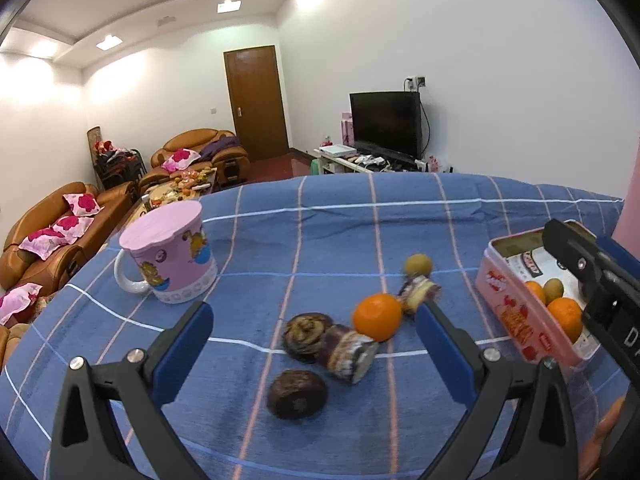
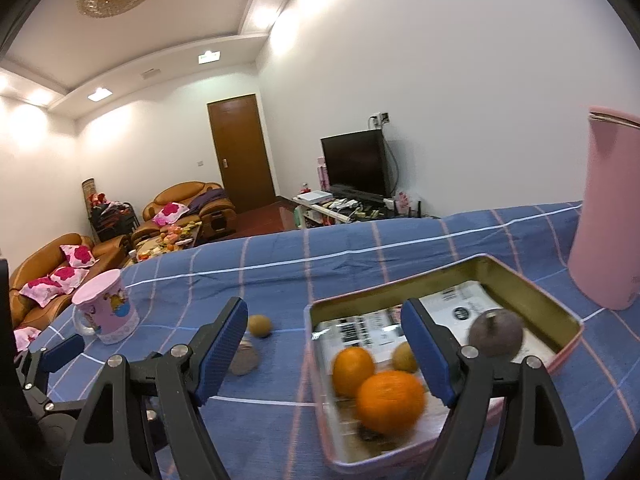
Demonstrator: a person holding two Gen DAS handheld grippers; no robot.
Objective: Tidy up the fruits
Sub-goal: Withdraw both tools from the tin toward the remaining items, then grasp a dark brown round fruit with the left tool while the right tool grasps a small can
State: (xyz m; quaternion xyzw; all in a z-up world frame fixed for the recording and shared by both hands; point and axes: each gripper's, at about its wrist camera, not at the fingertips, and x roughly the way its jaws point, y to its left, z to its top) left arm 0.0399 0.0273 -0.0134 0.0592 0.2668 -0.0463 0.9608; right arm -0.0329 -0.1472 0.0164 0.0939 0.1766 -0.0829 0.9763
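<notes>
**Mei:** Fingers first: on the left gripper (image 1: 314, 330) they stand wide apart with nothing between the pads, hanging over the loose pieces on the table (image 1: 344, 232). The right gripper (image 2: 324, 344) is spread wide too and carries nothing; one blue finger (image 2: 426, 354) shows over the tin (image 2: 560, 310).

**Jun:** Which fruit would you take next?

**Mei:** The orange (image 1: 377, 317) on the cloth, touching a wrapped roll cake (image 1: 350, 354). I'd judge it light, firm and round, with a rind that gives a little. Take it across its widest part, pads on opposite sides, so it cannot roll out.

**Jun:** And the small yellowish fruit (image 1: 418, 265) farther back?

**Mei:** Smaller, probably smooth, so likelier to slip. Close gently. It sits just beside another wrapped cake (image 1: 420, 294), so come from above.

**Jun:** The dark round ones?

**Mei:** Two of them (image 1: 306, 336) (image 1: 297, 394). I cannot tell whether they are fruit or pastry. Either way I'd expect them to be soft and easily dented.

**Jun:** What's in the tin?

**Mei:** It's open, with a printed paper lining. Two oranges (image 2: 390, 402) (image 2: 354, 365) sit at the near end, a small yellowish fruit (image 2: 405, 357) behind them, and a dark round fruit with a stem (image 2: 496, 332) toward the far side. There is still room in the middle.

**Jun:** Other containers?

**Mei:** A pink mug (image 1: 170, 252) covered by a lid, contents hidden, and a tall pink flask (image 2: 608, 208) beside the tin, contents likewise unseen.
</notes>
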